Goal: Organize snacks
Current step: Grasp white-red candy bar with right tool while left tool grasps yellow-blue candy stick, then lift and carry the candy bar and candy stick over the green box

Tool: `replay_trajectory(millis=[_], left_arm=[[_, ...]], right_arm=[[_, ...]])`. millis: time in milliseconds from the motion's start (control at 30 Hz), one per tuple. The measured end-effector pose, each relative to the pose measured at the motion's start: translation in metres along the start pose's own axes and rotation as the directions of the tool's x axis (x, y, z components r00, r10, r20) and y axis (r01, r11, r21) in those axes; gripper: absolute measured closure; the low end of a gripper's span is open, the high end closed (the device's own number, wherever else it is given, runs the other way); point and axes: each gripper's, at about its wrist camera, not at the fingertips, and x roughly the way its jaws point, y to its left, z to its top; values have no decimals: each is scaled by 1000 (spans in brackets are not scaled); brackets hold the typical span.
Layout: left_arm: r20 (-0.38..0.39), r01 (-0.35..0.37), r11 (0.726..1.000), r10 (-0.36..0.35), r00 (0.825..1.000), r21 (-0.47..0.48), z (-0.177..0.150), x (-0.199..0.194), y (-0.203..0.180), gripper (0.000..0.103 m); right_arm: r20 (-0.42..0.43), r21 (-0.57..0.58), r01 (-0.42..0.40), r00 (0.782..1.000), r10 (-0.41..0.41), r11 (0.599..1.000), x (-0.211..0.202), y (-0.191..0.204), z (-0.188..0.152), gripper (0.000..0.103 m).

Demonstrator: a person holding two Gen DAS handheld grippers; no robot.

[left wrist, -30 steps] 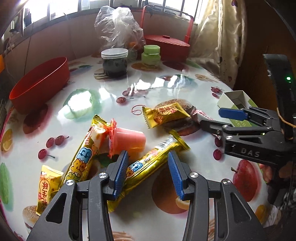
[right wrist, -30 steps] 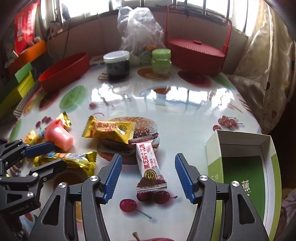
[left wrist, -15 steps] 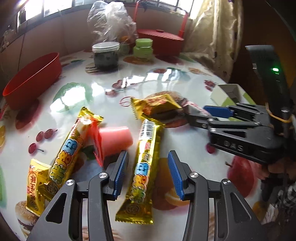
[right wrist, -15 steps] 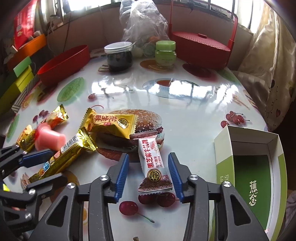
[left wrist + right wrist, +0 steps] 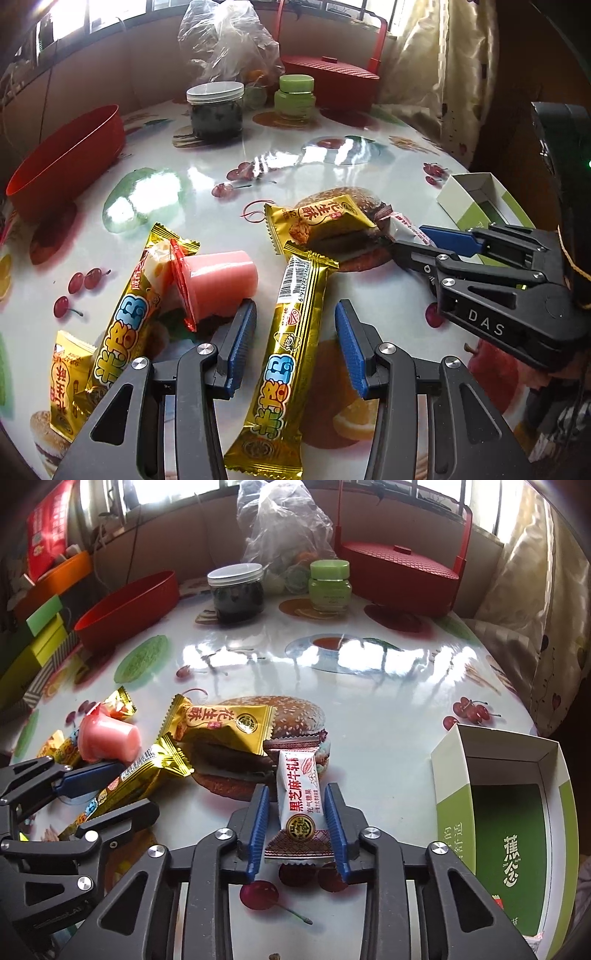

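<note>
Snacks lie scattered on the fruit-print table. My left gripper (image 5: 294, 310) is open, and a long gold bar (image 5: 291, 332) lies lengthwise between its blue pads without touching them. A pink jelly cup (image 5: 221, 284) on its side rests just left of the left pad, beside a second gold bar (image 5: 122, 325). My right gripper (image 5: 297, 790) is closing on a white candy packet (image 5: 301, 794); the pads touch the packet's edges. A yellow packet (image 5: 221, 720) lies behind it. An open green-and-white box (image 5: 509, 805) stands at the right.
At the back of the table stand a red bowl (image 5: 66, 162), a dark jar (image 5: 216, 110), a green jar (image 5: 295, 96), a red handled basket (image 5: 332, 81) and a clear plastic bag (image 5: 225, 44). A small yellow packet (image 5: 68, 373) lies near the front left edge.
The right jaws have closed in from wide apart onto the white candy packet. The gold bar, earlier slanted across the left jaws, now lies lengthwise between them.
</note>
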Motion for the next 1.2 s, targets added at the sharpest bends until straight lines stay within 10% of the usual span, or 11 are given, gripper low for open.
replay_trajectory(millis=[333,1200], left_arm=[[6,4,1000,-3,1000,-30,-1,-2,-4,79],[66,19,999,-16,998,-43,-10,-35,-20,79]], right_arm=[[12,9,-7,1000,7,1000,-4,0,-5,80],[62,64,-37,998,33,997,-38,2,-30,82]])
